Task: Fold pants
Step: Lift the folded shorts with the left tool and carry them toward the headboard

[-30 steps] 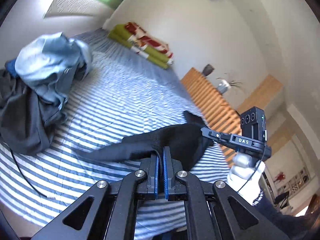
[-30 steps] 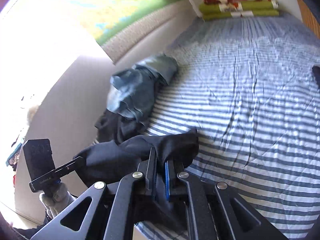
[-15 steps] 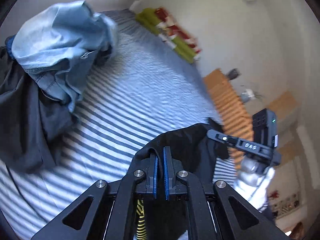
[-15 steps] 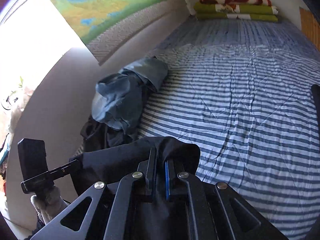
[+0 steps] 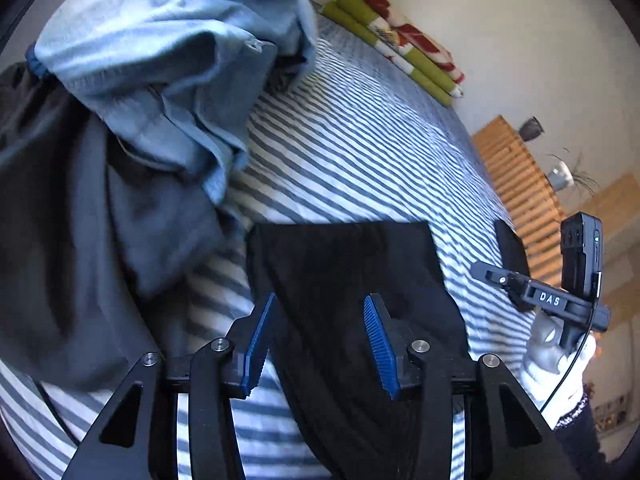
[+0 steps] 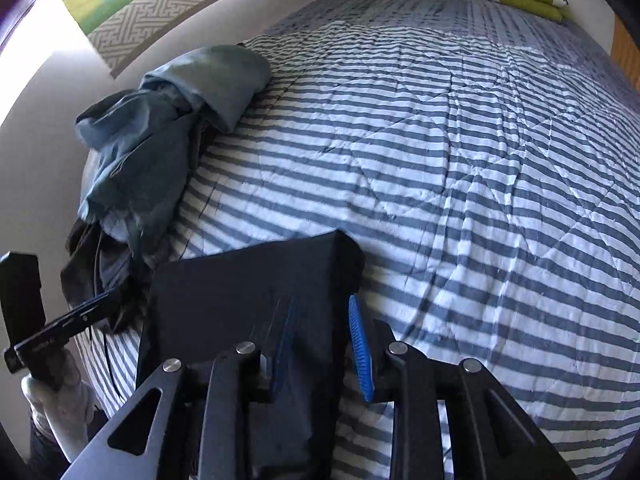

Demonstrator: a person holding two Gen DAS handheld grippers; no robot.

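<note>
Jaws of both grippers opening, letting go of black pants (image 5: 344, 276) they pinched a second ago. Left gripper (image 5: 316, 340) wide, right gripper (image 6: 320, 344) narrower, fabric between pads, unclamped. Pants folded flat on striped bed (image 6: 460, 168), at 6 o'clock. Fold laid; denim pile (image 5: 168, 64) at 10 o'clock.

- A bed (image 6: 460, 152) under a blue-and-white striped quilt carried everything.
- Folded black pants (image 6: 248, 280) lay flat beneath the tool's tips.
- Crumpled light-blue and dark-grey clothes (image 5: 160, 80) lay left.
- Folded green-and-red blankets (image 5: 400, 44) sat far ahead.
</note>
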